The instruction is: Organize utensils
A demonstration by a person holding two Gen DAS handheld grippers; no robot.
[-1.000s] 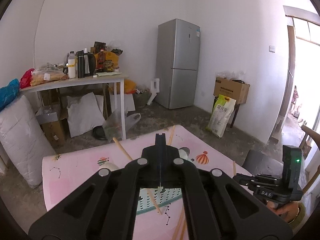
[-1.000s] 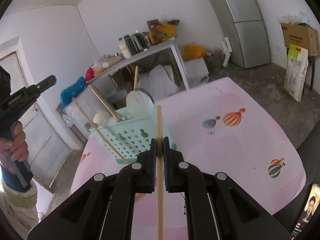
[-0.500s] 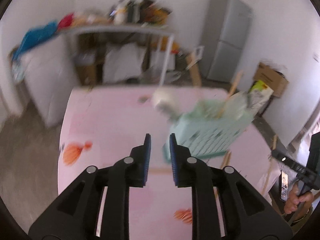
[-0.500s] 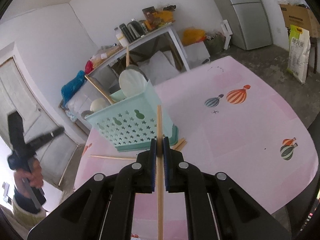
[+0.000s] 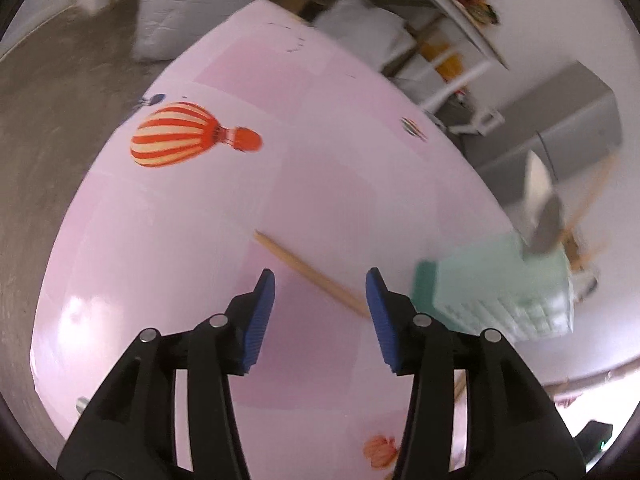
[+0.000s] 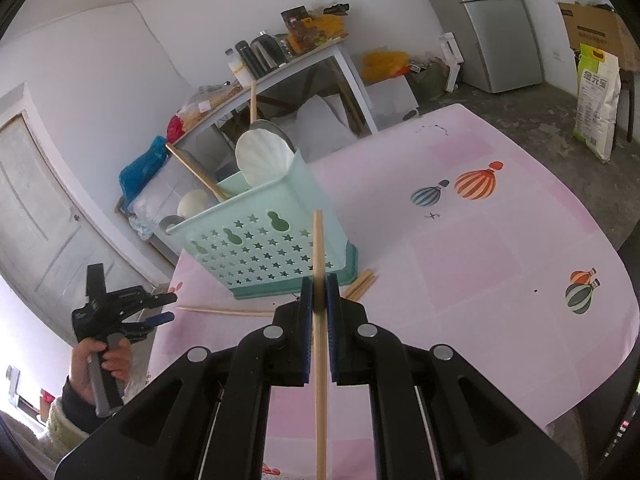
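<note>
My right gripper (image 6: 319, 286) is shut on a wooden chopstick (image 6: 319, 248) that stands upright in front of the mint green basket (image 6: 264, 246). The basket holds a white scoop (image 6: 262, 157), a wooden-handled ladle and other utensils. My left gripper (image 5: 320, 286) hovers over the pink table with its jaws opening and nothing between them. A single chopstick (image 5: 308, 270) lies on the cloth just beyond its fingertips. In the right wrist view that chopstick (image 6: 228, 311) lies left of the basket, and the left gripper (image 6: 162, 308) is held by a hand above the table's left edge.
More chopsticks (image 6: 362, 283) lie by the basket's right corner. The pink tablecloth (image 6: 480, 264) carries balloon prints. Behind are a cluttered side table (image 6: 288, 68), a grey fridge (image 6: 496, 28), a rice sack (image 6: 598, 108) and a door (image 6: 36, 208).
The left gripper swung down and rolled toward the table, and its jaws went from shut to apart. The right gripper sank a little toward the basket, still gripping its chopstick.
</note>
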